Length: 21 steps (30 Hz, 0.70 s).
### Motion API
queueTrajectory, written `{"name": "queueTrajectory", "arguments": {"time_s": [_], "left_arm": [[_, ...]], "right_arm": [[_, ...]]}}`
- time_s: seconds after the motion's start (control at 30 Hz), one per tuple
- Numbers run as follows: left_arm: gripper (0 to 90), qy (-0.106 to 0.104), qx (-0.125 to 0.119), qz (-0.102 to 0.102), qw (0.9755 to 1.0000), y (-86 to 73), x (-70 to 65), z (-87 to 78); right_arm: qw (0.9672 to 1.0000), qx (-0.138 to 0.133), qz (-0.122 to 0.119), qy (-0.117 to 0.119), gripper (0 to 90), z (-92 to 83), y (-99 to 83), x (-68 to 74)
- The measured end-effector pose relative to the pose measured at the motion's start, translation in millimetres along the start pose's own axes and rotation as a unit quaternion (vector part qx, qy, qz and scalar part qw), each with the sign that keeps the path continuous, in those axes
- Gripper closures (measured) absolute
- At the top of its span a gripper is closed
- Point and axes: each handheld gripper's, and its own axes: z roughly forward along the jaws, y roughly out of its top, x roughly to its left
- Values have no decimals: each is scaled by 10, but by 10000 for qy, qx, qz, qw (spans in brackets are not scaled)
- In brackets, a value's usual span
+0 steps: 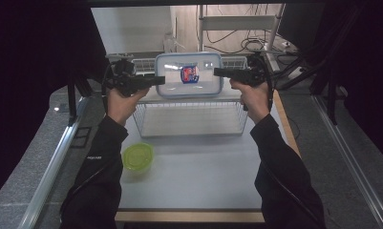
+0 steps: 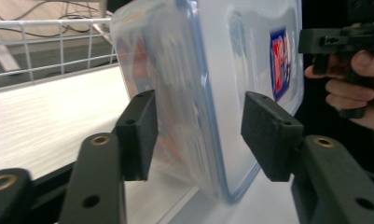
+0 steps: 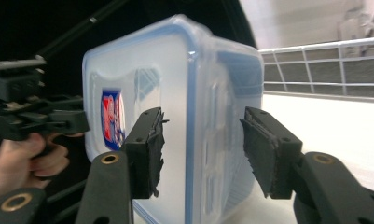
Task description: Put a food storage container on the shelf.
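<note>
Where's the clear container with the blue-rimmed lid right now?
In the high view the clear container stands on edge at the far middle of the table, over the wire basket, between the left gripper and right gripper.

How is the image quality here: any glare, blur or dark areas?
High view: dark at both sides, glare on the container lid. Left gripper view: container near edge blurred, shelf overexposed. Right gripper view: shelf blown out, left background black.
</note>
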Motion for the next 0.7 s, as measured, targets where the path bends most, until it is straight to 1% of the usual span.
{"name": "queueTrajectory", "arguments": {"time_s": [0.03,0.07,0.1,0.13,0.17,0.23,0.27,0.3,0.33,0.37,0.4,0.47,0.53,0.6,0.63,0.7], "left_arm": [[453,-49,16,-30,10000,-6,2,5],[452,16,39,-10,10000,-5,2,13],[453,126,116,29,9998,-5,-1,28],[453,168,171,49,9997,-6,-1,40],[441,145,101,-6,9998,-10,7,46],[440,-50,56,-218,9997,-13,49,57],[434,-120,13,-277,9995,-18,65,59],[433,-139,-56,-267,9995,-24,72,58],[432,-130,-112,-273,9995,-24,72,52],[442,-106,-181,-258,9994,-20,72,42],[440,-37,-174,-221,9996,-10,64,36],[388,139,-171,-50,9997,-4,31,28],[374,217,-217,74,9995,-14,-5,-5],[383,268,-257,202,9991,-38,-46,-51],[401,302,-264,278,9988,-57,-75,-80],[437,389,-326,501,9975,-117,-153,-138]], "right_arm": [[10000,19,-44,-62,467,10,-7,10],[9999,-7,-82,-94,460,24,-13,9],[9999,17,-62,-118,453,28,-18,8],[9999,-10,-7,-144,444,38,-23,0],[9999,2,7,-171,440,38,-24,-10],[9997,-48,10,-237,450,35,-24,-34],[9997,-37,-12,-261,461,33,-23,-43],[9997,-25,-23,-241,461,37,-23,-48],[9995,1,-25,-301,466,42,-23,-44],[9995,-2,-83,-316,468,47,-24,-37],[9994,10,-141,-331,467,51,-24,-29],[9987,3,-259,-441,467,46,-26,0],[9977,-41,-416,-532,469,24,-29,29],[9967,-79,-544,-591,490,-25,-34,55],[9964,-101,-603,-591,516,-62,-40,70],[9955,-122,-746,-580,575,-143,-70,112]]}}
